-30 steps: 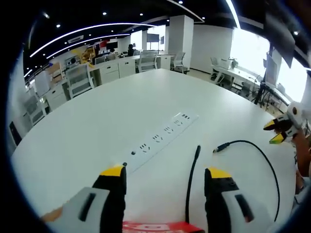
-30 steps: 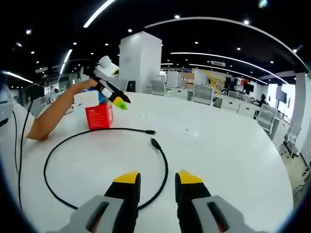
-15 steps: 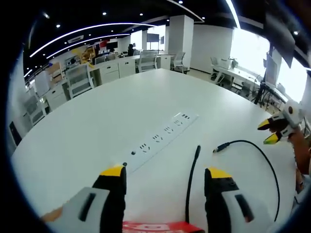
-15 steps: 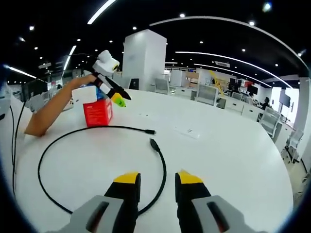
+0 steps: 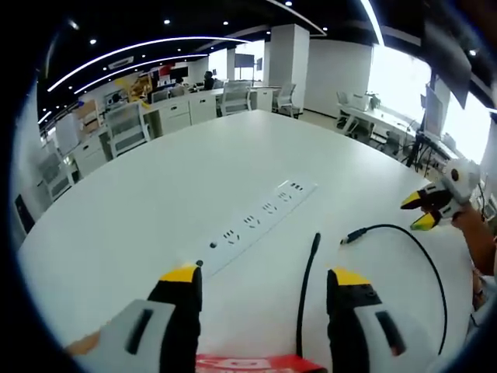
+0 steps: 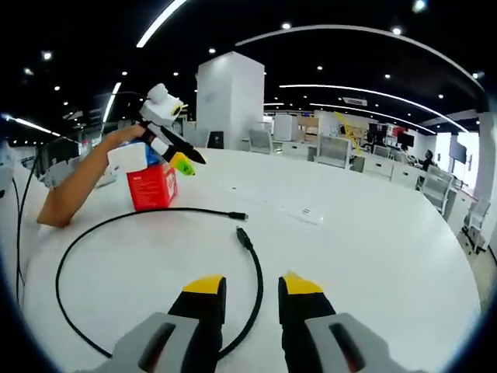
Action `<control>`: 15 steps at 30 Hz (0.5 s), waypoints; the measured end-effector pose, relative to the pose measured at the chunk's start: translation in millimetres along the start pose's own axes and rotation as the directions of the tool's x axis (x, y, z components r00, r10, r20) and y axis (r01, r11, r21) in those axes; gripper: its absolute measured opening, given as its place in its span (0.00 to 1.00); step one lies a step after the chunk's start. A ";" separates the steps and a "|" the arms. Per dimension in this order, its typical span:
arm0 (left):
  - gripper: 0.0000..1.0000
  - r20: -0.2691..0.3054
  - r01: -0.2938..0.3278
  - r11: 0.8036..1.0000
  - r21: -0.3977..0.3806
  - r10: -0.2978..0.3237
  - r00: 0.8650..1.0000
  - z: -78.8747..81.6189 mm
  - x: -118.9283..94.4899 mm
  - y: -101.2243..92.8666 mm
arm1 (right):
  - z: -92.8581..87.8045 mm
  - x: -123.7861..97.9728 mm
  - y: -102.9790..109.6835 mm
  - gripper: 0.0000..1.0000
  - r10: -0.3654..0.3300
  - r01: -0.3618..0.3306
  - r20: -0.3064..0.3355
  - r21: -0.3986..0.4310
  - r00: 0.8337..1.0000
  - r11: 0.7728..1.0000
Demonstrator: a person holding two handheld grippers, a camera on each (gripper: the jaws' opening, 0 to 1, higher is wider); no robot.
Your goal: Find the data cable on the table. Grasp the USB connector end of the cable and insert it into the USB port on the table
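white table, smooth and glossy, flush power strip mid-left | black cable looped in a wide circle, both ends near centre, untouched | right gripper has edged closer to the connector, jaws apart, empty | left gripper steady, open, empty

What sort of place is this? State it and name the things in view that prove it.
Most likely a large open-plan office. Rows of desks with office chairs stand behind a big white table, long strip lights run across a dark ceiling, and a power strip lies on the table near a black cable.
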State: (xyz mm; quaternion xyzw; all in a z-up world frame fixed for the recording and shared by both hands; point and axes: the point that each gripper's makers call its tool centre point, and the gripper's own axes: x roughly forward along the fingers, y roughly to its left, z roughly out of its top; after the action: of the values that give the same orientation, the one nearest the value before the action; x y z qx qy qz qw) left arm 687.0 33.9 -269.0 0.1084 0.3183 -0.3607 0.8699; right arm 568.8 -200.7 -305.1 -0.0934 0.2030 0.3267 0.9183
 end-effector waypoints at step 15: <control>0.65 0.002 0.002 1.000 0.005 -0.002 1.000 1.4 0.9 0.0 | -0.1 17.5 -5.4 0.29 0.024 -0.024 -0.002 -0.008 1.000 1.000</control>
State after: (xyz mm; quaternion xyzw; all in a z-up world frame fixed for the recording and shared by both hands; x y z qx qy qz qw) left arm 688.1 32.8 -268.4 0.1097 0.3167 -0.3625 0.8696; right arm 584.5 -195.0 -312.6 -0.0948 0.2038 0.3383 0.9138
